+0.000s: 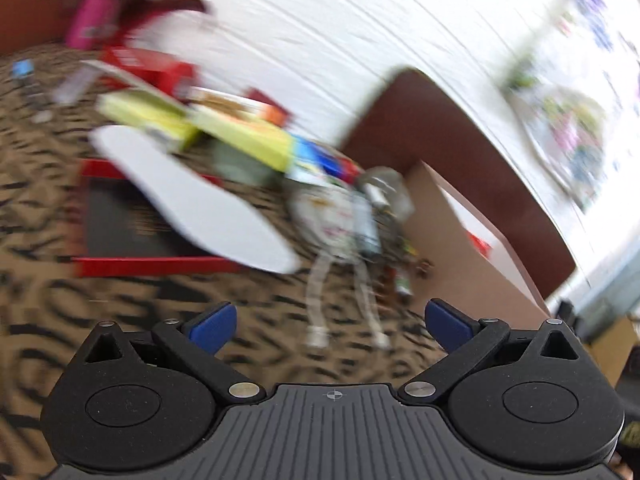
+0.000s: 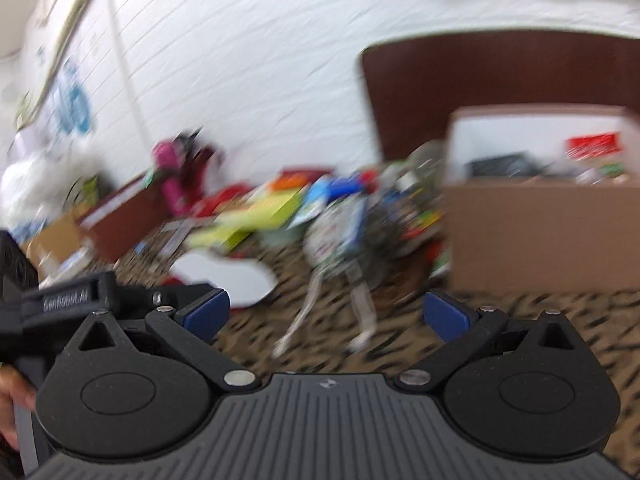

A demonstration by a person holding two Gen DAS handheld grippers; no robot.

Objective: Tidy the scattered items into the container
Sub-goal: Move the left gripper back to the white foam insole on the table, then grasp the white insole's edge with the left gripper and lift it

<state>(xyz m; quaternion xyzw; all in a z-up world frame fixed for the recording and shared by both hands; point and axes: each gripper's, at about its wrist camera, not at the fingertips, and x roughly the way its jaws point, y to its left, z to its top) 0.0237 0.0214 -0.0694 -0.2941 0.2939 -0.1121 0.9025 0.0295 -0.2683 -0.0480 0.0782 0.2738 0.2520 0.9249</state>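
Both views are motion-blurred. A pile of scattered items lies on a patterned carpet: a white flat piece (image 1: pixel 192 196) (image 2: pixel 224 276), yellow-green boxes (image 1: pixel 240 136) (image 2: pixel 256 216), a red-edged black box (image 1: pixel 120 232), and a printed bag with white cords (image 1: pixel 332 220) (image 2: pixel 336 236). A cardboard box (image 1: pixel 460 240) (image 2: pixel 536 236) stands at the right, with items inside. My left gripper (image 1: pixel 332 326) is open and empty above the carpet, short of the pile. My right gripper (image 2: pixel 326 316) is open and empty too. The left gripper's body (image 2: pixel 68 300) shows at the right wrist view's left edge.
A white wall runs behind the pile. A dark brown board (image 1: pixel 460 152) (image 2: pixel 500 88) leans behind the cardboard box. A pink bottle (image 1: pixel 92 20) (image 2: pixel 172 176) and a brown box (image 2: pixel 120 220) sit far left. Patterned carpet (image 1: pixel 120 320) lies in front.
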